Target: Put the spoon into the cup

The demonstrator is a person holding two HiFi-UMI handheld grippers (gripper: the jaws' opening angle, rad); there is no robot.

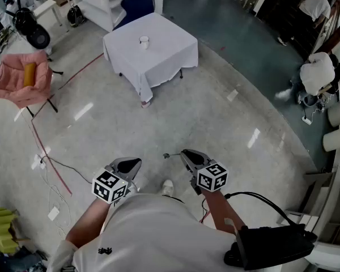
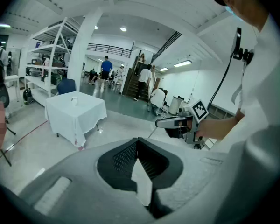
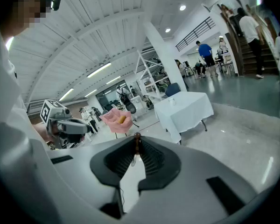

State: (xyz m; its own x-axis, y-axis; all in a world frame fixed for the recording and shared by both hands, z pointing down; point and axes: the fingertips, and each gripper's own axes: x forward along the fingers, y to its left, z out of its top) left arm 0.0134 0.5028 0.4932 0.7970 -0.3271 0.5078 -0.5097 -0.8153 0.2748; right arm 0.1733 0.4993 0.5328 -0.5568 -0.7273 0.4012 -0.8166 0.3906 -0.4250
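Observation:
A small white cup point(image 1: 144, 40) stands on a table with a white cloth point(image 1: 158, 58), far across the floor. My right gripper point(image 1: 184, 153) is shut on a thin spoon point(image 1: 169, 154) that sticks out past its tips to the left. In the right gripper view the spoon point(image 3: 136, 147) is pinched between the pads, with the table point(image 3: 186, 110) well beyond it. My left gripper point(image 1: 131, 164) is held beside it; in the left gripper view its jaws point(image 2: 137, 142) meet with nothing between them. From there the cup point(image 2: 74, 99) looks small and distant, and the right gripper point(image 2: 171, 122) shows with the spoon point(image 2: 152, 131).
A pink folding chair point(image 1: 20, 78) with a yellow object stands at the left. A red line point(image 1: 45, 152) and cables point(image 1: 59, 166) run across the floor. A blue chair point(image 1: 137, 3) and white shelves point(image 1: 96, 1) are behind the table. People point(image 1: 317, 72) are at the right.

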